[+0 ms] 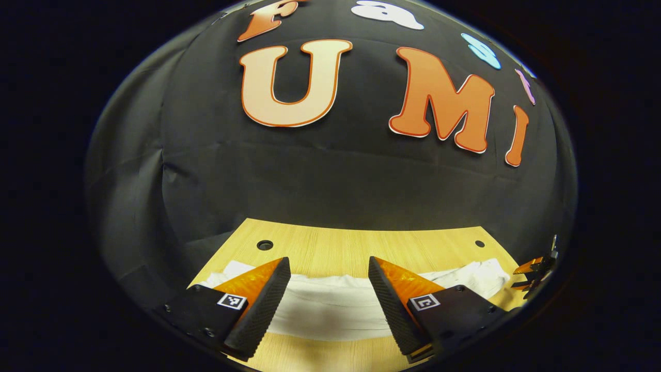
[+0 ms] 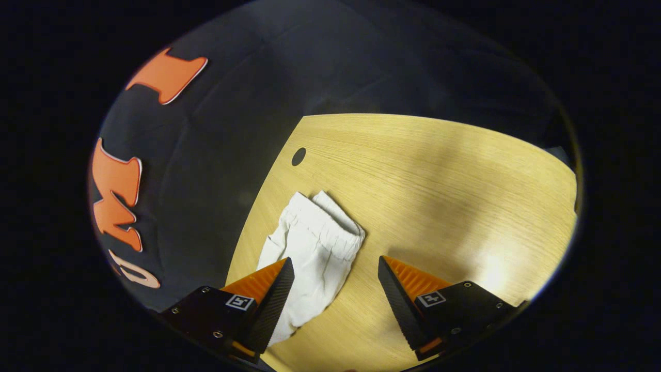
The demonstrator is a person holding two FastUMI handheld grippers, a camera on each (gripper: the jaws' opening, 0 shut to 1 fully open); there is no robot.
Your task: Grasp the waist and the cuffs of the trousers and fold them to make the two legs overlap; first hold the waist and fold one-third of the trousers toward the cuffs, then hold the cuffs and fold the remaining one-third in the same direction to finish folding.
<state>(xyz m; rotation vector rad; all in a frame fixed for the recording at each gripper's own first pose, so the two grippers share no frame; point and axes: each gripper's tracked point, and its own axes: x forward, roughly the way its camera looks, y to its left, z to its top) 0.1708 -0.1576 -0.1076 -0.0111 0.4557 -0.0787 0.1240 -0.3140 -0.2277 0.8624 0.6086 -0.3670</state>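
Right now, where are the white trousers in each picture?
Left gripper view: the trousers lie flat across the bottom, behind and between the open left claw.
Right gripper view: they sit low and left of middle, waistband uppermost, by the right claw.
Shared landmark: the dark hole in the table.

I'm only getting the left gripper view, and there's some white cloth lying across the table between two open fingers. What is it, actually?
Observer: The right gripper view shows a pair of white trousers; their gathered elastic waistband lies at the far end.
Operator: Is the other gripper holding them?
Observer: No. The right gripper is open over the trousers' edge, and its fingers press on nothing.
Operator: Is there any room beside them?
Observer: Yes. The wooden table spreads wide and bare on one side of the trousers; on the other side they lie close to the table's edge.
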